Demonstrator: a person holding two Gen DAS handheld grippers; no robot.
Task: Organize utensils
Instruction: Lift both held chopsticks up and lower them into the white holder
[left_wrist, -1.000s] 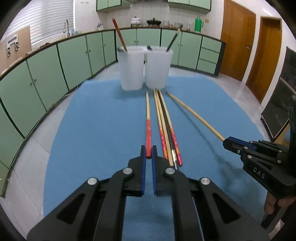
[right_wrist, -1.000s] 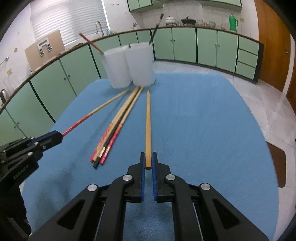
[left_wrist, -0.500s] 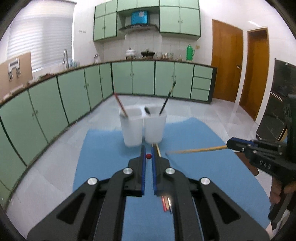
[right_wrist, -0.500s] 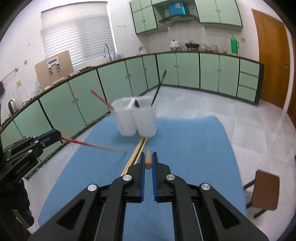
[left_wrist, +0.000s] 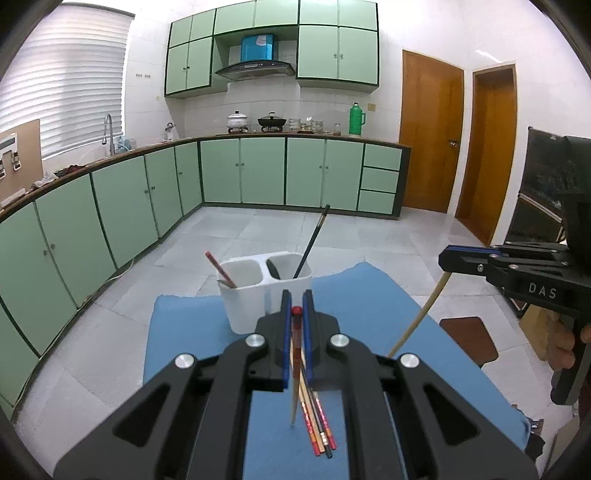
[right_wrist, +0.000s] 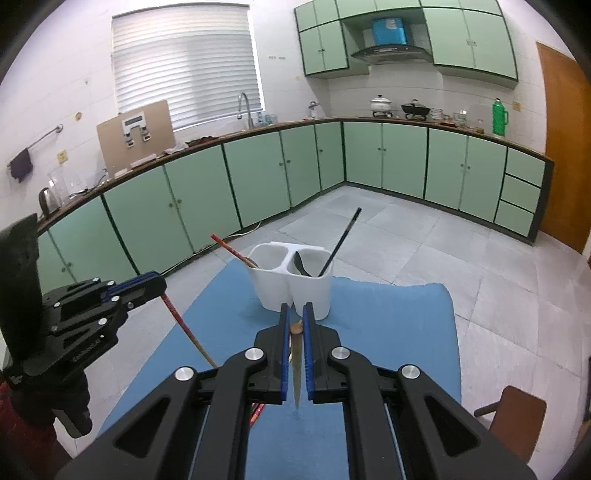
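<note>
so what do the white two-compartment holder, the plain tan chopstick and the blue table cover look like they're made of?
White two-compartment holder: likely plastic, smooth, matte, slightly translucent, with moulded rounded rims.
Plain tan chopstick in the right gripper: probably bamboo or wood, unpainted and uniform tan.
Blue table cover: seems cloth or felt, matte and glare-free, with an uneven far edge.

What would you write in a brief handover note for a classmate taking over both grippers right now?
Left gripper: shut on a red-ended chopstick, lifted, hanging down.
Right gripper: shut on a plain chopstick, also lifted.
Holder: white, two compartments, on the blue mat; some utensils already inside.
Left to do: drop both held sticks in, then the bundle still on the mat.
</note>
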